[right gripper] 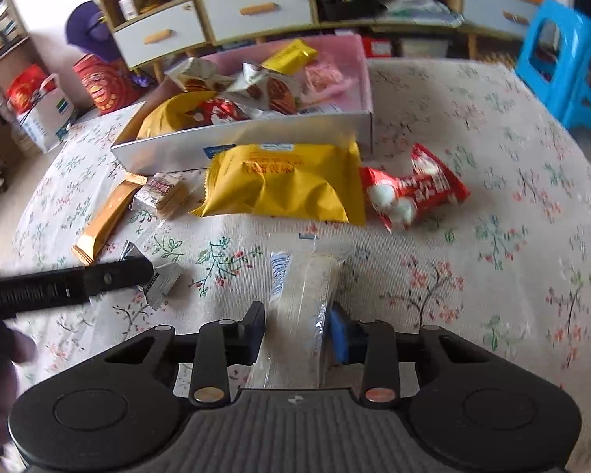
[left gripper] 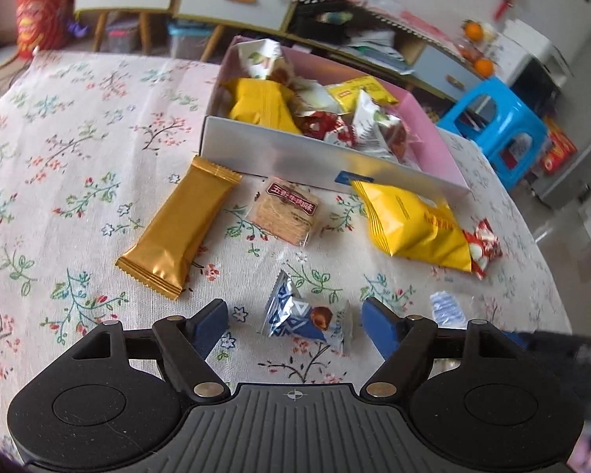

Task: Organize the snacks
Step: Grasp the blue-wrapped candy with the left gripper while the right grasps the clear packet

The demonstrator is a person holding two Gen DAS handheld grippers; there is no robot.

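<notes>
Blue-white candy [left gripper: 305, 317] lies between open left tongs [left gripper: 295, 321].

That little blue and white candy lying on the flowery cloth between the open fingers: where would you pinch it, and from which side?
Grip the blue and white candy across its plump middle, not the flat crimped ends, which would probably slip. Come from above: it lies flat on the tablecloth with clear cloth on both sides. The left gripper already straddles it with open jaws, so closing there looks sensible.
</notes>
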